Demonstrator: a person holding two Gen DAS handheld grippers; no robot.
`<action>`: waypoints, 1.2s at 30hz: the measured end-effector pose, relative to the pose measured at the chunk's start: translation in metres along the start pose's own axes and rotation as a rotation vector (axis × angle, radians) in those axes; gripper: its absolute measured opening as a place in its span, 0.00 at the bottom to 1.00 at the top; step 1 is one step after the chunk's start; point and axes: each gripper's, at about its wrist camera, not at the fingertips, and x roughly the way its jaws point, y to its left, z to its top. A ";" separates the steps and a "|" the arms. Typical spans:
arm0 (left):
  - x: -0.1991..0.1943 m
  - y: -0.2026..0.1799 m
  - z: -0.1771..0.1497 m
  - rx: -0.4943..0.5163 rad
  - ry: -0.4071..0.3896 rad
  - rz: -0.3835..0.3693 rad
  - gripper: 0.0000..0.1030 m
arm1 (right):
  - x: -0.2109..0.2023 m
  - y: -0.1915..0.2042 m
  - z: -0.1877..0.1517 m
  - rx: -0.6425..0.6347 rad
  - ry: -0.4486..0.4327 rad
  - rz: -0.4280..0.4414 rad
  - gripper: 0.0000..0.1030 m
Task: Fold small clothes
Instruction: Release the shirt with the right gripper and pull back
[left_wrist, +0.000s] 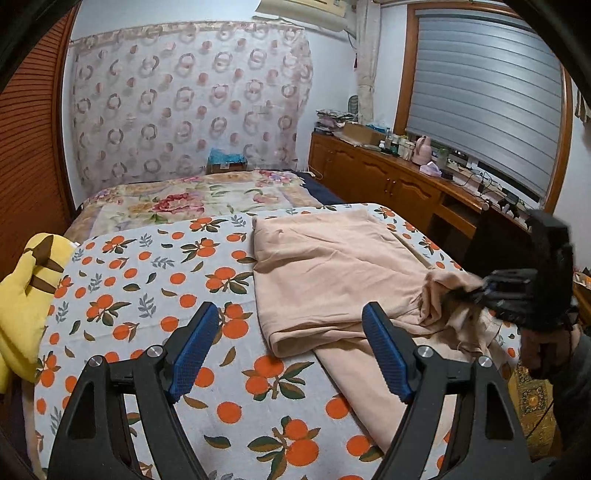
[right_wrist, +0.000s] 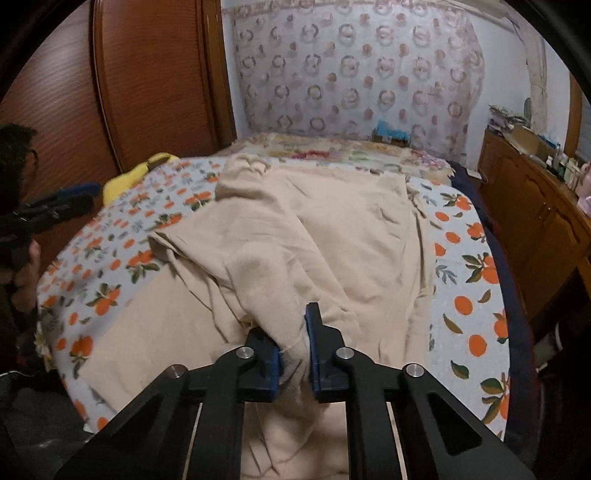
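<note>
Already the beige garment (left_wrist: 332, 266) is lying on the bed (left_wrist: 155, 280), over the orange-printed sheet, with its left side turned over on itself, so a first fold is being judged as made. A bunched edge at the near right of the cloth is being clamped by the right hand-held gripper (right_wrist: 293, 350); its blue pads (right_wrist: 314, 343) are being pressed onto the fabric from both sides. The left hand-held gripper (left_wrist: 291, 350) is being held with its jaws wide apart just above the folded near-left corner, and nothing is being gripped by it. Several steps are being judged as left: the right side is not yet being laid over, wrinkles are showing across the middle, and no compact, finished shape is being seen.
</note>
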 end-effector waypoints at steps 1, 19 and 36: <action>0.000 0.000 0.000 0.003 0.001 0.001 0.78 | -0.010 -0.003 0.000 0.013 -0.027 -0.007 0.10; -0.004 0.010 -0.004 -0.027 0.003 0.016 0.78 | -0.049 -0.009 0.008 0.019 -0.072 -0.193 0.45; -0.016 0.035 -0.009 -0.058 -0.013 0.067 0.78 | -0.009 0.053 0.057 -0.169 -0.093 -0.204 0.50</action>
